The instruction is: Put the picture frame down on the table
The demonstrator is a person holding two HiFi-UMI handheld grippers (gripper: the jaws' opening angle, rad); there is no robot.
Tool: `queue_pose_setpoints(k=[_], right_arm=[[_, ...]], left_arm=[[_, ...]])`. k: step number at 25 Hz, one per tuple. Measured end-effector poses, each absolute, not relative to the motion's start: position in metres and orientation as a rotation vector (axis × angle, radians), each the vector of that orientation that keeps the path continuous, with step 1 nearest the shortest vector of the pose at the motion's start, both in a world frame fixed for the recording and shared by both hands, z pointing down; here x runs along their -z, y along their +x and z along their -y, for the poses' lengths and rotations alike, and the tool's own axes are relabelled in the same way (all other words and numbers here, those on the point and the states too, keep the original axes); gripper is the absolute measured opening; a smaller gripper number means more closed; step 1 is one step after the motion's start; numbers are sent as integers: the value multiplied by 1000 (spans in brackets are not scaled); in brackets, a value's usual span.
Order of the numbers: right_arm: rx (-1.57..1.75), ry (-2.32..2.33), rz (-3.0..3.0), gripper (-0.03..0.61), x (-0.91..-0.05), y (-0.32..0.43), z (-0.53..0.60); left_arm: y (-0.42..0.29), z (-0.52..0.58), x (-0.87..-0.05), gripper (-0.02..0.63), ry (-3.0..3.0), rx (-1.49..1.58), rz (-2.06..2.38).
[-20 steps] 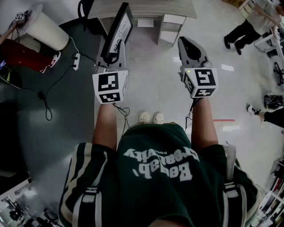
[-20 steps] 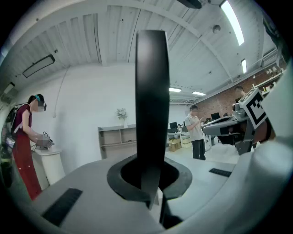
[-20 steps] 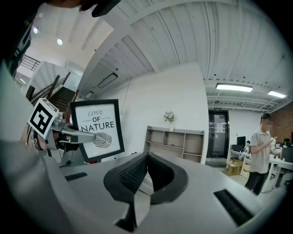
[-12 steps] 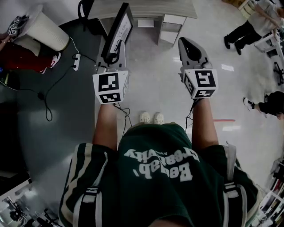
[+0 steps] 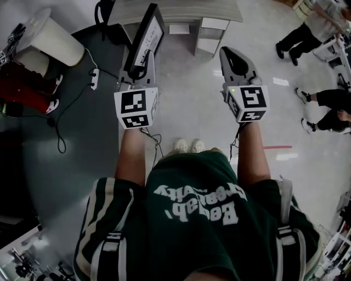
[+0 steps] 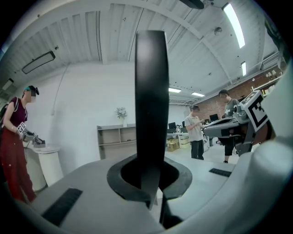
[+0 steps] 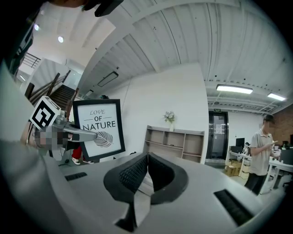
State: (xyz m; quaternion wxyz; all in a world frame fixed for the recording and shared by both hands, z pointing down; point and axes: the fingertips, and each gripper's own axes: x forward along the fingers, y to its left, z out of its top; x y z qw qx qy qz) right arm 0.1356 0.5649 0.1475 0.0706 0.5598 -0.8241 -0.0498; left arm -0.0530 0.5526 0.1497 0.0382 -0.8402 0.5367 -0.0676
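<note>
Harsh light above, gloom below
Ceiling strips (image 6: 232,20) flare at upper right in the left gripper view; the floor (image 5: 186,110) throws back pale glare; fisheye curvature blackens corners, close foreground soft.

The floor (image 5: 192,104) is of pale glossy tiles, and at the left it changes to a dark grey area. On the dark part lie a white power strip (image 5: 94,77) and a thin black cable (image 5: 57,138). A short red tape (image 5: 277,147) is stuck on the tiles at the right. White shoes (image 5: 187,146) stand in the middle. The light grey counter (image 5: 181,8) stands at the top edge.
</note>
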Motion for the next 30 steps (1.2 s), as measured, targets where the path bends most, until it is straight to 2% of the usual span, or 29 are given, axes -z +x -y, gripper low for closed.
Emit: queue_pose_setpoints(k=[17, 30], right_arm=[[182, 1725, 2473, 34, -146, 114, -550], [165, 1687, 2498, 35, -160, 129, -433]], left_arm=[[-75, -535, -149, 26, -2590, 217, -1587], [-55, -424, -162, 26, -2590, 258, -1602]])
